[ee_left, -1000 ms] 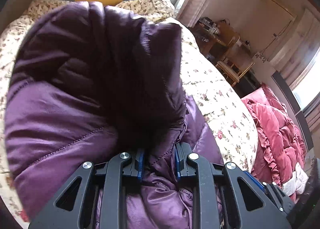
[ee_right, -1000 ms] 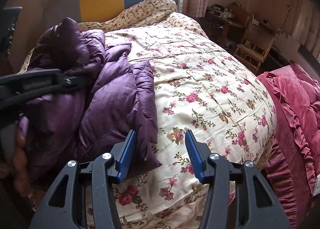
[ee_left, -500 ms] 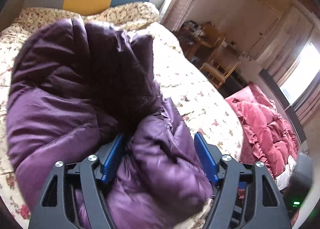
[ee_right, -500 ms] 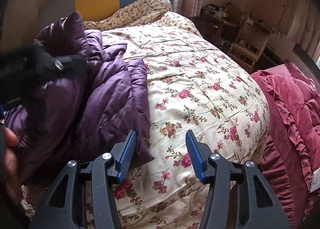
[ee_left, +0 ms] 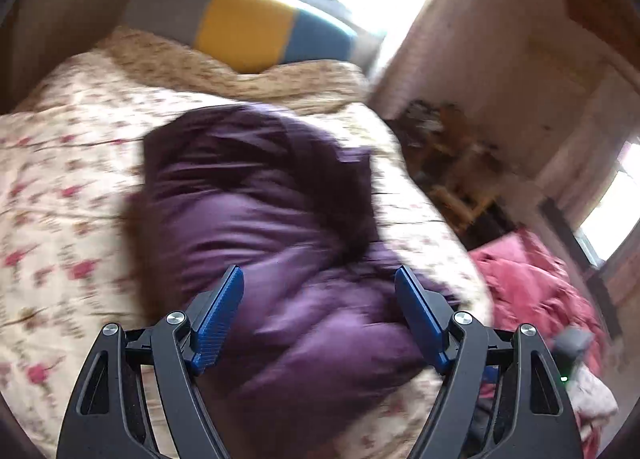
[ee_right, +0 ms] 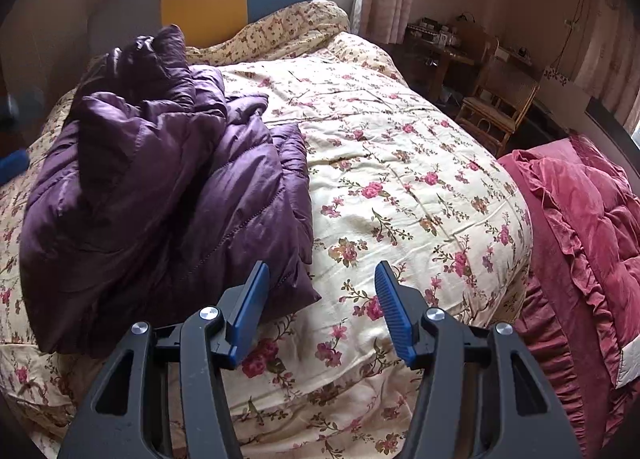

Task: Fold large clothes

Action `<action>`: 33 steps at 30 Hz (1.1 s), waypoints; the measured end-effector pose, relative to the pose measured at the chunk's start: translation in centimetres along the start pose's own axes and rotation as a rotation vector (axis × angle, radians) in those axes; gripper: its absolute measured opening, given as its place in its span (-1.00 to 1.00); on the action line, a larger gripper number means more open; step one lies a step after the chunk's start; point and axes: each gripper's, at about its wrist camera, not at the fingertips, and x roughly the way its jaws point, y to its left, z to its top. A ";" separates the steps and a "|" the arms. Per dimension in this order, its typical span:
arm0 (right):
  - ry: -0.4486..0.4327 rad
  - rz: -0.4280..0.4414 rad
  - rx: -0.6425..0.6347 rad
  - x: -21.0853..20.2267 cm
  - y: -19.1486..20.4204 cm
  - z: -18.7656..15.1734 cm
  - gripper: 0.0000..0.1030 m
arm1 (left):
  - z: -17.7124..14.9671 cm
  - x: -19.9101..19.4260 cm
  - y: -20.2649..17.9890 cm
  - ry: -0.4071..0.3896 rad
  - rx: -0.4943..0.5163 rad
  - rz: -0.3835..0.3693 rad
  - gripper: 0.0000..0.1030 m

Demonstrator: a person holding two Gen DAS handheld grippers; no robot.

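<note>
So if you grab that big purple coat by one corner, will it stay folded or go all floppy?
Probably floppy: the purple coat lies in soft, slumped folds on the flowery bedspread, so it would likely sag and unfold. Its puffy quilting suggests it is light for its size. The shiny fabric may slip in a tool.

Purple puffer jacket (ee_right: pixel 160 195) bunched on floral quilt (ee_right: pixel 400 187), right hand-held gripper (ee_right: pixel 320 291) spread

No legible text, labels, brands, numbers or signs in either view. Left wrist view motion-blurred; any fine print there unreadable. Right wrist view sharp; small items on distant desk (ee_right: pixel 440 39) too small to resolve any lettering.
</note>
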 end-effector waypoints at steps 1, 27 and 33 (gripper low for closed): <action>-0.003 0.004 -0.003 -0.3 0.1 0.0 0.07 | -0.1 0.0 1.0 0.002 -0.020 0.020 0.50; -0.074 0.143 -0.079 -4.3 6.2 1.7 0.35 | -6.4 0.5 3.5 0.032 -0.019 0.134 0.12; -0.063 0.164 -0.052 -3.6 6.4 2.3 0.26 | -6.8 0.6 3.2 0.029 -0.010 0.121 0.12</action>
